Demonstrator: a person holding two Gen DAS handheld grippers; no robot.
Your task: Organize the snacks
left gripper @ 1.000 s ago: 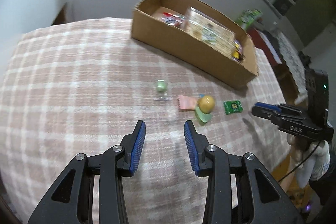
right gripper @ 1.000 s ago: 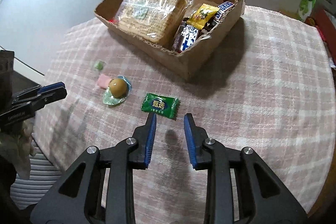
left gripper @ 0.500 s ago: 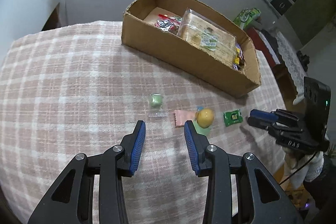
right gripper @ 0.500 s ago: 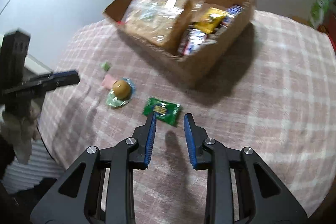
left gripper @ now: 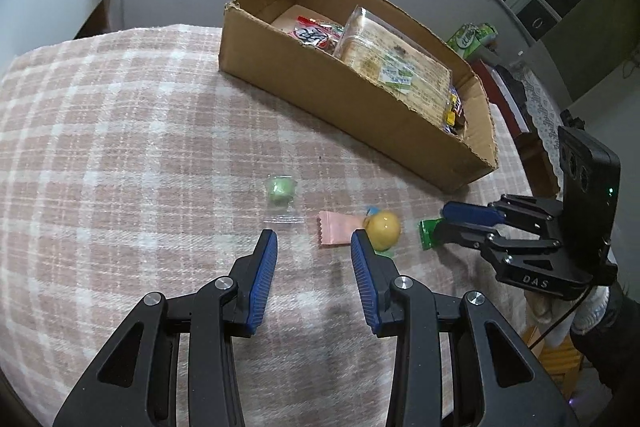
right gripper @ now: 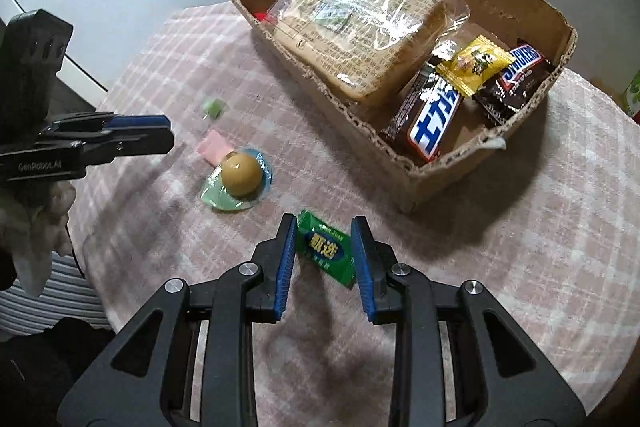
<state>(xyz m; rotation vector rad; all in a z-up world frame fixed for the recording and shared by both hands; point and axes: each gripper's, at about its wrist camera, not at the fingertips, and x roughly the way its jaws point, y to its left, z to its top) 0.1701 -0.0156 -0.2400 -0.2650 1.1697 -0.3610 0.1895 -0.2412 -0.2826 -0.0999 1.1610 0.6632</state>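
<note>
The right gripper (right gripper: 324,247) is spread, its 2 fingers straddling the green candy packet (right gripper: 326,249) at lower center of the frame. The left gripper (left gripper: 312,247) hovers spread near the pink wrapper (left gripper: 340,233), with the cardboard box (left gripper: 360,107) toward the upper right.

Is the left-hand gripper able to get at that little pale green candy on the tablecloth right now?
Probably yes. The left gripper is open, and the pale green candy lies just beyond its fingertips on the tablecloth, apart from the pink wrapper, with nothing between. The right gripper is off at the green packet.
</note>
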